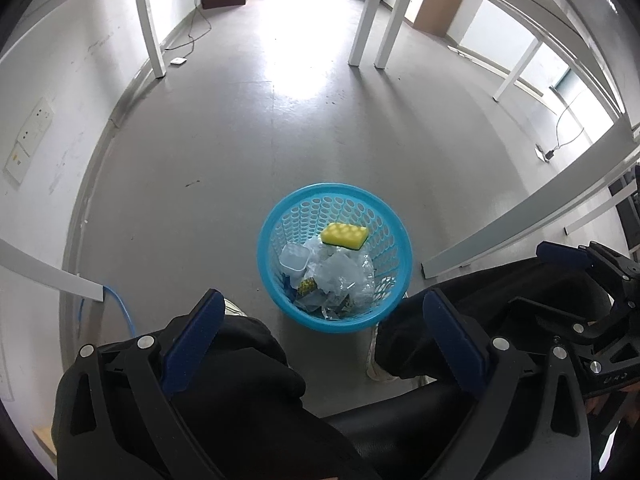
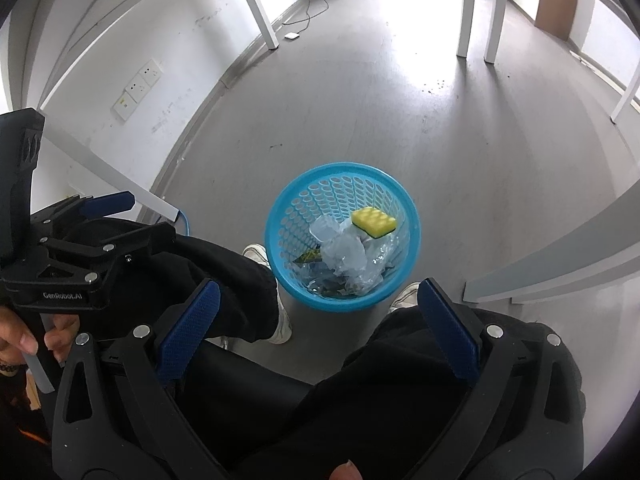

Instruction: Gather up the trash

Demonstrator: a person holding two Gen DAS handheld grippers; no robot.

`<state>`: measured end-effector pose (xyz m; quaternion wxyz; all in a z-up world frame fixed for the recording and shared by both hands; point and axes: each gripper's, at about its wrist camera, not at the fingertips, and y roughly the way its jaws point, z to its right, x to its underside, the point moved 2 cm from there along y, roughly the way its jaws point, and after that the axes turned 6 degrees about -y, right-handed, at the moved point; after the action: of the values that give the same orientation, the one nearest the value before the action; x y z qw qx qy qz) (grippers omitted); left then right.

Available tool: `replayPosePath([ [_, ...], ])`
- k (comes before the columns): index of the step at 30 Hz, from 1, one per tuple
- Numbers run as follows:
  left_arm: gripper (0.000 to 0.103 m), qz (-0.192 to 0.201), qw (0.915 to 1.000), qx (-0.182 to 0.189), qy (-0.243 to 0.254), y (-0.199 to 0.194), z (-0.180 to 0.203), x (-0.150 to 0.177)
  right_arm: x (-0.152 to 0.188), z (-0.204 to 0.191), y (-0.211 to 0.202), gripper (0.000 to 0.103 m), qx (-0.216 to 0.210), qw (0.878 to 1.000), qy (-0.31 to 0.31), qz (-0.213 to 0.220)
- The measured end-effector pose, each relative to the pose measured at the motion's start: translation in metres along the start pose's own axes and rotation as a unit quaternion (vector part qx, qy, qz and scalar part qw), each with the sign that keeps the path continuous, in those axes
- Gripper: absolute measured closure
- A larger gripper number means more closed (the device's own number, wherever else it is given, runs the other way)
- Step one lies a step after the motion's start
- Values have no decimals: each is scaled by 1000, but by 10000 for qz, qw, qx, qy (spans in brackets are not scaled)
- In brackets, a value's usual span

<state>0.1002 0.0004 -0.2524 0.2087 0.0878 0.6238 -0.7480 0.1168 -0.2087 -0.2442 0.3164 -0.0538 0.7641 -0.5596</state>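
A blue perforated plastic basket (image 1: 280, 216) stands on the grey floor between the person's feet; it also shows in the right wrist view (image 2: 288, 200). In it lie a yellow sponge (image 1: 344, 235) (image 2: 374, 222), a clear plastic cup (image 1: 294, 258), crumpled clear plastic (image 1: 340, 276) (image 2: 348, 258) and dark wrappers. My left gripper (image 1: 326, 314) is open and empty, held above the person's knees, short of the basket. My right gripper (image 2: 320, 304) is open and empty in the same way. The left gripper also shows at the left of the right wrist view.
The person's black-trousered legs (image 2: 360, 380) and white shoes (image 2: 280, 324) sit under both grippers. White table legs (image 1: 366, 12) stand farther off. A white wall with sockets (image 1: 30, 136) runs on the left, with a blue cable (image 1: 120, 308) at its foot.
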Motion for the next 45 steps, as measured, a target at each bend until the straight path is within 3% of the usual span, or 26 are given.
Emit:
replayPosePath([
  [35,6,-144,9999,-51,-30,2,6,1,0,7,17,8,-277,9989,338,-181],
  [45,6,-167,9998,87,-17,3,4,0,0,8,18,8,-290,9988,316,-225],
])
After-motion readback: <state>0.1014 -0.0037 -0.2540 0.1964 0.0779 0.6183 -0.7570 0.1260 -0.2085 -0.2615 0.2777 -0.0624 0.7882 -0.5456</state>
